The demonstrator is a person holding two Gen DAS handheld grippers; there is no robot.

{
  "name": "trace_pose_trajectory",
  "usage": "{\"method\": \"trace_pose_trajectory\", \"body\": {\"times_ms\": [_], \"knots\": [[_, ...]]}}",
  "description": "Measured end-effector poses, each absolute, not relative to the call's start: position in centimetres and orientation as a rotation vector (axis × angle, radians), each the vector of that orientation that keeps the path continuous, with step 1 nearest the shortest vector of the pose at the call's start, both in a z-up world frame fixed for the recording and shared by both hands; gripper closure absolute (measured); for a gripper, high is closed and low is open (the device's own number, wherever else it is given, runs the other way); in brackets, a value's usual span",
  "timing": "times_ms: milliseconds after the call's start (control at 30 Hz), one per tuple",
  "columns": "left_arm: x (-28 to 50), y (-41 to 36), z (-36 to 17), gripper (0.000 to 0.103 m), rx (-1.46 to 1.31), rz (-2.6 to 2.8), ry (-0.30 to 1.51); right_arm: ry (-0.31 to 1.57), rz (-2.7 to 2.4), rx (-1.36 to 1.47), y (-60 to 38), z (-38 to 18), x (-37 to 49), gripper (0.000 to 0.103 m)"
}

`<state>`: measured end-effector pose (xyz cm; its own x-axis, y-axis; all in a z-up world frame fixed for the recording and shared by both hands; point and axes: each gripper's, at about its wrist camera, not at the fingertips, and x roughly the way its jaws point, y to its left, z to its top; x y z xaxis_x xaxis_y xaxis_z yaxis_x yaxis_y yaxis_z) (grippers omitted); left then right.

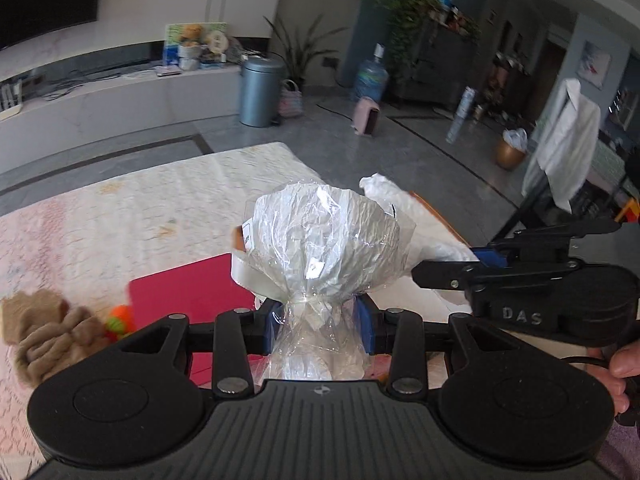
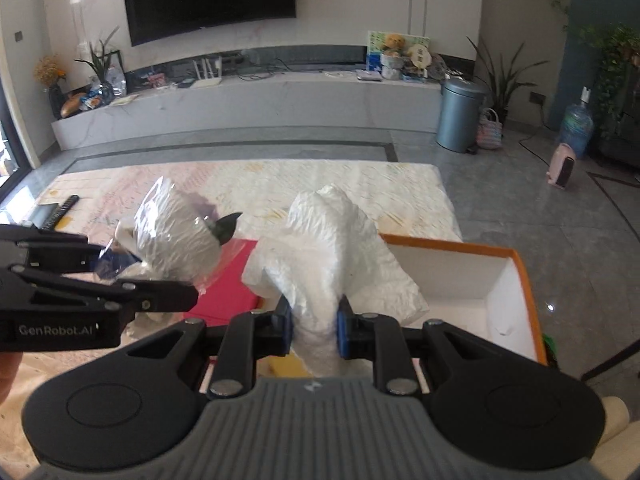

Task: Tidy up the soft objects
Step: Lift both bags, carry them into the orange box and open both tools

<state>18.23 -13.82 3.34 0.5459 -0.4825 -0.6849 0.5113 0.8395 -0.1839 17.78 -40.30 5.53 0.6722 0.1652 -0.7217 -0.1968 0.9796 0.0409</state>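
Note:
My left gripper (image 1: 320, 322) is shut on the ribbon-tied neck of a clear-wrapped white bundle (image 1: 326, 240), which stands up ahead of the blue pads (image 1: 276, 322). In the right wrist view that gripper (image 2: 208, 260) comes in from the left with the same bundle (image 2: 176, 236). My right gripper (image 2: 315, 328) is shut on a crumpled white soft wad (image 2: 332, 252), held just left of an orange-rimmed white box (image 2: 516, 280). From the left wrist view, the right gripper (image 1: 440, 266) sits at the right with the wad (image 1: 404, 216). A red lid (image 2: 228, 284) lies under both loads.
A brown plush (image 1: 44, 332) and an orange toy (image 1: 120, 318) lie on the pale quilted mat (image 1: 120, 208) at the left. A dark remote (image 2: 60, 210) rests on the mat's far left. A grey bin (image 2: 458, 116) and a water bottle (image 2: 576, 128) stand on the tiled floor beyond.

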Motion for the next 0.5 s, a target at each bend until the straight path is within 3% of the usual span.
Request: {"method": "trace_pose_trajectory", "body": {"times_ms": [500], "knots": [[22.7, -22.0, -2.4, 0.059, 0.308, -0.662, 0.923, 1.007, 0.137, -0.084, -46.1, -2.8, 23.9, 0.082]]}}
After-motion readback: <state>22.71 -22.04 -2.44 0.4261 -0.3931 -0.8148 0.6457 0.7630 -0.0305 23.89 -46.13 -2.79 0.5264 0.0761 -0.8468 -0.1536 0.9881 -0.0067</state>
